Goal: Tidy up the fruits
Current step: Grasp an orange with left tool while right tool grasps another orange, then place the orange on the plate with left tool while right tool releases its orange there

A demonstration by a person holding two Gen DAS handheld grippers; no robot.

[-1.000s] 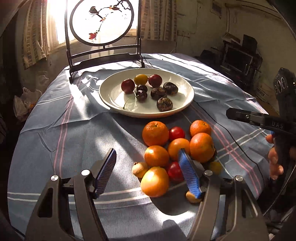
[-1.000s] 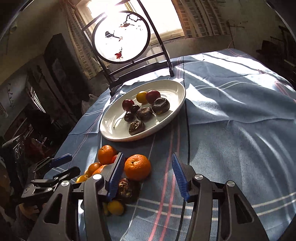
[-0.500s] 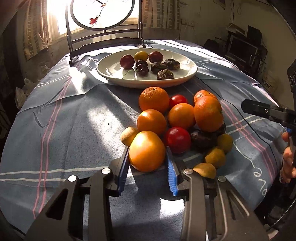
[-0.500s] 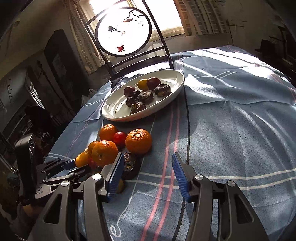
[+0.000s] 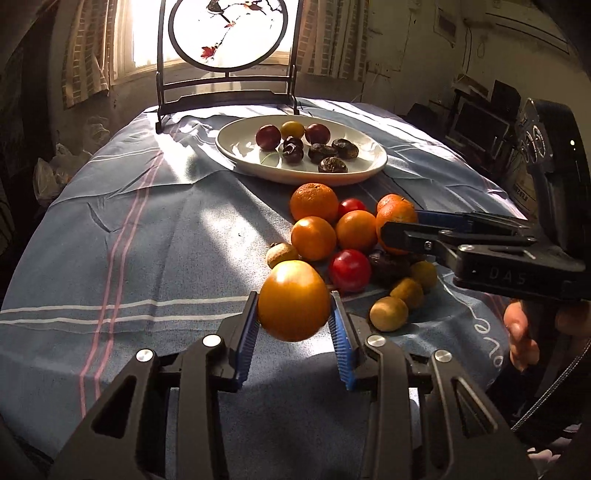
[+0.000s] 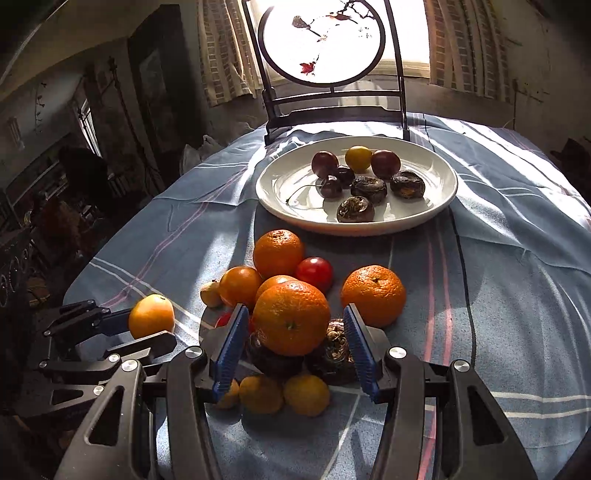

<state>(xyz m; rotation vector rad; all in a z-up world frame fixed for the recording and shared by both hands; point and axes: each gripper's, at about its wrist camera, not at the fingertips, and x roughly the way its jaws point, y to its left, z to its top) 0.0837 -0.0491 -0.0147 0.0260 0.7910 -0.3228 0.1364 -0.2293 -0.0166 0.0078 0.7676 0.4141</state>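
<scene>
My left gripper (image 5: 294, 325) is shut on a smooth orange fruit (image 5: 293, 301) and holds it a little above the cloth; it also shows in the right wrist view (image 6: 151, 315). My right gripper (image 6: 293, 345) is open, its blue pads on either side of a mandarin (image 6: 291, 317) in the fruit pile, with gaps on both sides. The pile (image 5: 351, 236) holds oranges, red tomatoes, dark chestnut-like fruits and small yellow fruits. A white plate (image 6: 432, 218) behind it carries several dark, red and yellow small fruits.
A dark wooden stand with a round painted screen (image 5: 229, 33) stands behind the plate at the table's far edge. The blue striped tablecloth (image 5: 129, 240) covers the round table. A hand (image 5: 517, 332) holds the right gripper at the right.
My left gripper closed on the smooth orange fruit and lifted it off the cloth. My right gripper moved left into the pile and now straddles a mandarin.
</scene>
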